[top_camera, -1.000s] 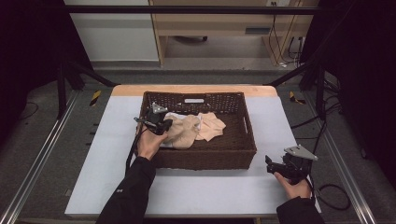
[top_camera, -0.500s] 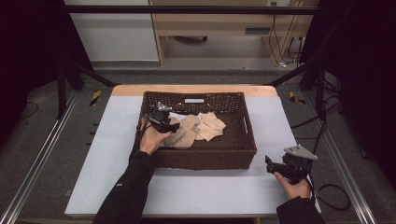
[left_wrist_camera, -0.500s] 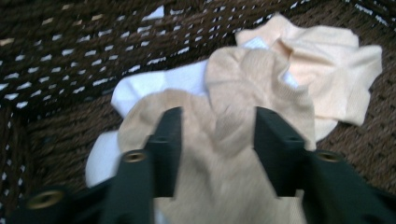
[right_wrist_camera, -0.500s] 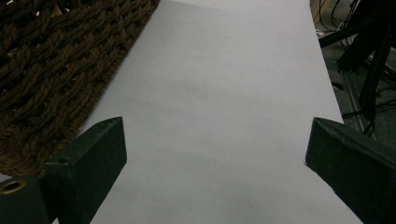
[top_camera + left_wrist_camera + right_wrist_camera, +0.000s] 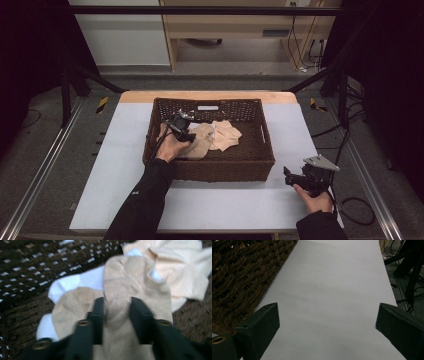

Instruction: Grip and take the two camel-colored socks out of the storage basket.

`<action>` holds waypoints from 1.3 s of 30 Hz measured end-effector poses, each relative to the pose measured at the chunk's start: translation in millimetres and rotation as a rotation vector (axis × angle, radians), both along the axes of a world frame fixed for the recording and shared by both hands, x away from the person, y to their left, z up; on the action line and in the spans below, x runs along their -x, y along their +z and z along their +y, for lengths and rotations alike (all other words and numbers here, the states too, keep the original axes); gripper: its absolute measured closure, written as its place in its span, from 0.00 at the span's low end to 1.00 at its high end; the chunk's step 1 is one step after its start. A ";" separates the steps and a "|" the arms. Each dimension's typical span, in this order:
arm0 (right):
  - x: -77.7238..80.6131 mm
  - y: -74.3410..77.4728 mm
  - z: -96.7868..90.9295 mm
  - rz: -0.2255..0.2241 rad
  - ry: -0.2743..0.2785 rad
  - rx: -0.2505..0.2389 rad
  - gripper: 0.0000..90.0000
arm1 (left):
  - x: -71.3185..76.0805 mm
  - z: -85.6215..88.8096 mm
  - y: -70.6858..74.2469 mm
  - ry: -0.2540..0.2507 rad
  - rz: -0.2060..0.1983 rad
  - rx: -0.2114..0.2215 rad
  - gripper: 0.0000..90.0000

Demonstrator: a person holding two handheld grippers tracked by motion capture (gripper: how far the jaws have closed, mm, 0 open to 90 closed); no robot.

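Note:
A dark wicker basket [image 5: 210, 170] stands in the middle of the table and holds a small pile of socks [image 5: 222, 135]. My left gripper [image 5: 189, 136] reaches into the basket's left half. In the left gripper view its jaws [image 5: 117, 307] have just been closing and pinch a bunched fold of the tan sock [image 5: 135, 277]. That sock lies over a white sock [image 5: 87, 280], with a pale peach sock [image 5: 180, 262] beyond. My right gripper [image 5: 289, 175] rests at the table's front right, open, with bare table between its jaws [image 5: 327, 315].
The basket's woven wall [image 5: 237, 277] lies close on the left in the right gripper view. The grey table top [image 5: 115, 165] stretches wide to the left and front of the basket. Dark stand legs and cables sit beyond the table's right edge.
My left hand has shifted a little to the right inside the basket, onto the sock pile. The right hand has stayed where it was.

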State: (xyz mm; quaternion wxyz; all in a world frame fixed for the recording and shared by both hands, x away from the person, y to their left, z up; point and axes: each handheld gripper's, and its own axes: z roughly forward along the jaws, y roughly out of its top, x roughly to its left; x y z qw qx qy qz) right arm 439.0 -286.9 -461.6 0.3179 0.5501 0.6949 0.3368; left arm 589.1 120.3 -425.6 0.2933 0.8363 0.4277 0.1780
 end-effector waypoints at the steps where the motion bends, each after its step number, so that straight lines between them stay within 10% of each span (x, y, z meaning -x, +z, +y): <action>1: 0.0 0.0 -0.3 -0.002 0.001 0.004 0.06 | 0.6 0.2 0.2 -0.003 0.015 -0.008 0.83; 6: 1.1 0.8 -0.5 -0.003 -0.003 -0.002 0.06 | 2.5 4.6 5.4 0.010 0.024 0.026 0.93; 16: 0.8 0.9 -2.1 -0.001 -0.012 -0.003 0.06 | 18.4 23.7 28.7 0.004 -0.110 0.220 0.94; 26: 1.6 1.9 -4.2 -0.010 -0.020 -0.005 0.06 | 51.2 35.8 81.6 -0.031 -0.342 0.385 0.94; 39: 1.9 1.9 -5.9 -0.007 -0.027 -0.006 0.06 | 110.4 42.5 142.7 -0.128 -0.456 0.483 0.94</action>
